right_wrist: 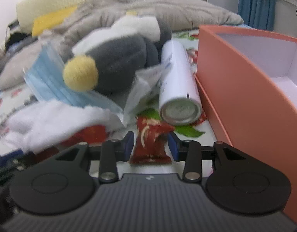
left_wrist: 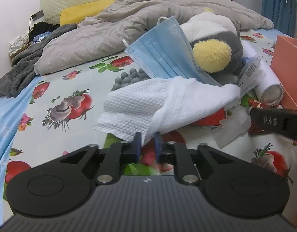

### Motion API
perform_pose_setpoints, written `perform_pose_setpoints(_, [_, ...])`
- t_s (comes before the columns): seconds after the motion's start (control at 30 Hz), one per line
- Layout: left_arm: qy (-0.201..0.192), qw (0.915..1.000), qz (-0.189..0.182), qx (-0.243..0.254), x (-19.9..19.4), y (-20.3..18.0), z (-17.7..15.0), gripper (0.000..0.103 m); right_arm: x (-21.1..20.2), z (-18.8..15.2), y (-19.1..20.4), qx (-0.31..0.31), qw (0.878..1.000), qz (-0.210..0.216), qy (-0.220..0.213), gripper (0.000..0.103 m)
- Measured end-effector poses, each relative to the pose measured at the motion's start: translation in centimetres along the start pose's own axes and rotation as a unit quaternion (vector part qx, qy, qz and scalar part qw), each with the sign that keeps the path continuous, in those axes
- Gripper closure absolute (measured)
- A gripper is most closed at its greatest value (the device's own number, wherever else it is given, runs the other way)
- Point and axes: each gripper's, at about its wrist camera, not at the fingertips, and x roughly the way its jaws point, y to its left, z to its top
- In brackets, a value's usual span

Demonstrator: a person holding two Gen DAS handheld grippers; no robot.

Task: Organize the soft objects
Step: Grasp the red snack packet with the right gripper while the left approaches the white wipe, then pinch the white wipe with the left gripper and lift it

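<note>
My left gripper is shut on a corner of a white textured cloth that lies over the pile on the bed; the cloth also shows blurred in the right wrist view. Behind it lie a blue face mask and a grey-and-white plush toy with a yellow nose. My right gripper is open, its jaws on either side of a red crumpled wrapper. The mask and the plush toy sit beyond it.
An orange box with a white inside stands at the right on the fruit-print bedsheet. A white spray can lies beside it, with a plastic packet. A grey duvet, dark towel and yellow pillow lie behind.
</note>
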Motion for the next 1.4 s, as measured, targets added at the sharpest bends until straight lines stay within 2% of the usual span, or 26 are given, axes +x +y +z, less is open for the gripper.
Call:
perform_pose_setpoints(0.07, [0.002,1.0,-0.002,0.002,0.3,-0.1,0.0,0.096,0.5,-0.1,-0.4,0.011,1.0,0.005,0.018,0.064])
perform_pose_setpoints(0.2, [0.006,0.9998,-0.018,-0.011,0.3,0.1,0.0,0.099,0.4,0.1,-0.6,0.018,0.999,0.016,0.025,0.069])
perform_pose_setpoints(0.33, [0.012,0.999,-0.028,-0.031,-0.4,0.3,0.2,0.1,-0.5,0.0,-0.6,0.01,1.0,0.01,0.013,0.075])
perform_pose_setpoints(0.5, [0.015,0.9968,-0.033,-0.072,-2.7,0.9,0.3,0.101,-2.3,0.1,-1.0,0.009,1.0,0.014,0.002,0.076])
perform_pose_setpoints(0.77, [0.006,0.9937,-0.035,-0.107,-8.3,0.4,-1.1,0.101,-6.6,-0.5,-1.6,-0.02,0.999,0.041,-0.017,0.075])
perform_pose_setpoints(1.2, [-0.009,0.9871,-0.046,-0.153,-19.4,-1.1,-7.2,0.101,-14.7,-4.3,-3.8,-0.08,0.992,0.093,-0.029,0.075])
perform_pose_setpoints(1.4, [-0.004,0.9856,-0.055,-0.16,-23.6,-1.6,-11.2,0.101,-16.9,-7.1,-4.9,-0.109,0.988,0.108,-0.014,0.075])
